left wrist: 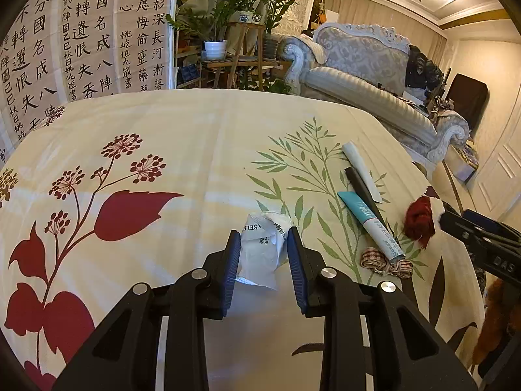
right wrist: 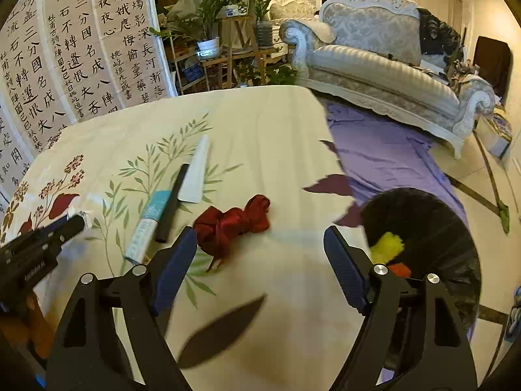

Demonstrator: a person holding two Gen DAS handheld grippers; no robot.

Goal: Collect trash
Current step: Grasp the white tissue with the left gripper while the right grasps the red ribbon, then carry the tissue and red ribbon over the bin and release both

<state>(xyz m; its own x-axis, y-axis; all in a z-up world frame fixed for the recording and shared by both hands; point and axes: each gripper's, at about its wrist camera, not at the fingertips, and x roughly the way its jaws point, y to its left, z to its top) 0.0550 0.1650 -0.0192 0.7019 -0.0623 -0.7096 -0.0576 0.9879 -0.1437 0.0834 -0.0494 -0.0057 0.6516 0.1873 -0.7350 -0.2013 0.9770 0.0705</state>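
A crumpled white packet [left wrist: 260,254] with printed text sits between the pads of my left gripper [left wrist: 263,233], which is shut on it just above the flowered tablecloth [left wrist: 146,123]. To its right lie a teal-and-white tube [left wrist: 371,224], a black strip [left wrist: 361,189], a white paper piece [left wrist: 361,169], a checked ribbon [left wrist: 384,260] and a red ribbon bundle [left wrist: 420,221]. My right gripper [right wrist: 260,231] stands open over the cloth with nothing between its fingers. The red ribbon bundle [right wrist: 232,224] lies just beyond its left fingertip.
A black round container [right wrist: 429,228] holding yellow and orange scraps sits off the table's right edge, over a purple cloth [right wrist: 384,150] on the floor. Beyond the table are a grey sofa [right wrist: 374,62], a plant stand [right wrist: 234,39] and a calligraphy screen [right wrist: 81,49].
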